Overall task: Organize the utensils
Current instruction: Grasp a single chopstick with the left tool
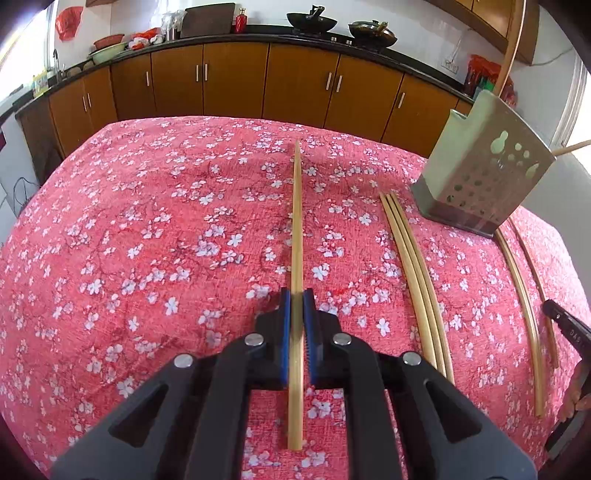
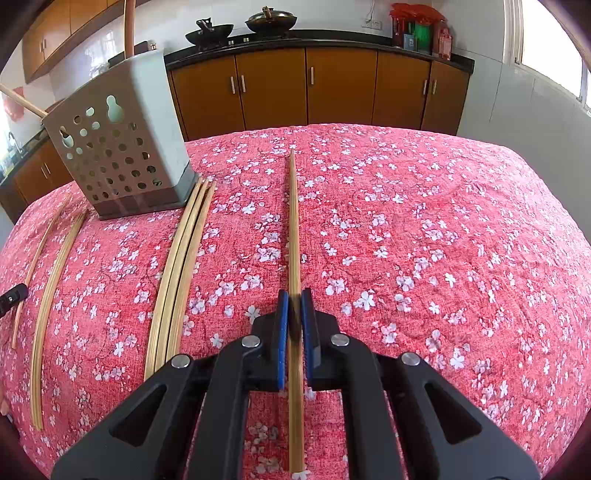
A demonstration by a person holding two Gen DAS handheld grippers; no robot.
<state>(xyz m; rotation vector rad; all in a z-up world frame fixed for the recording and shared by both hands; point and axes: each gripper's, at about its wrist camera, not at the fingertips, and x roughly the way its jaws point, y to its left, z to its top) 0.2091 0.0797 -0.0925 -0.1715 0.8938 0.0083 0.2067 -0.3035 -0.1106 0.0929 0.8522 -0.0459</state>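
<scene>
Below my fingers, a table under a red blossom-print cloth (image 1: 155,221). Directly on it: perforated grey utensil holder (image 1: 480,177) standing near the far edge; a bundle of 3 chopsticks (image 1: 413,273) just beside its base; 2 more single chopsticks (image 2: 55,280) on its other side, slightly apart.

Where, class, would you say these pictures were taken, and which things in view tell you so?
Most likely a home kitchen: two woks sit on a dark counter above wooden cabinets, and chopsticks lie by a perforated utensil holder on a floral-clothed table.
</scene>
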